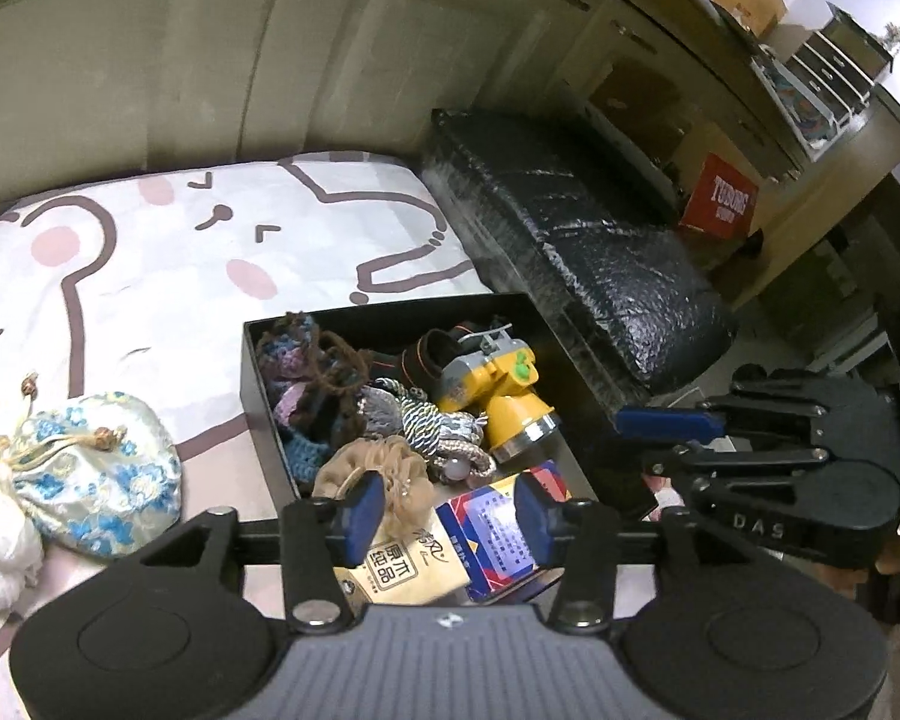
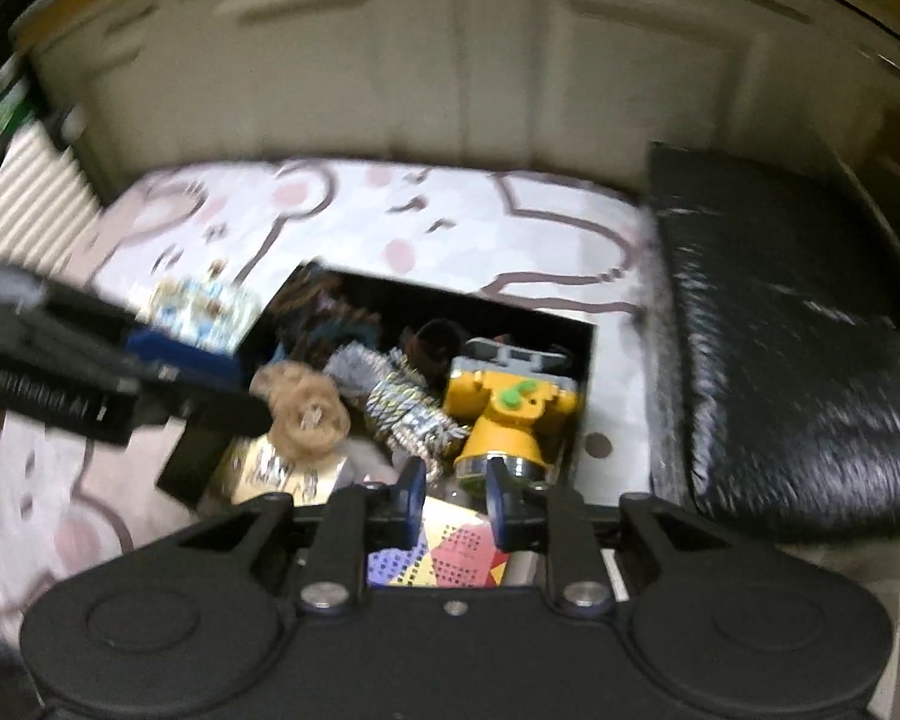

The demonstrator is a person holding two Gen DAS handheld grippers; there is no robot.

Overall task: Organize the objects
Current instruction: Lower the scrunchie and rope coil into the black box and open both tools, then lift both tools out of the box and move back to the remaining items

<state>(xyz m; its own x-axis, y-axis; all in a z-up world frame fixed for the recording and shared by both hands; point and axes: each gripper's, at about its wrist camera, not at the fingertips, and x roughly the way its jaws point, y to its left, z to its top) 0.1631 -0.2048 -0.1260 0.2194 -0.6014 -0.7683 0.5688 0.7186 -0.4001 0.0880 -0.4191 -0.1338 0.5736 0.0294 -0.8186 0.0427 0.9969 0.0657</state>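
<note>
Two pairs of tongs hang over a black box [image 1: 252,372] on a bed [image 1: 168,252] with a cartoon-print sheet. The left tongs [image 1: 444,510] stand apart above a beige packet [image 1: 408,570] and a blue carton [image 1: 492,534], gripping nothing. The right tongs [image 2: 450,495] are slightly parted and empty, just above a patterned card [image 2: 444,552]. A yellow headlamp [image 1: 498,390], cords and yarn fill the box. A floral pouch [image 1: 96,474] lies on the sheet left of it.
</note>
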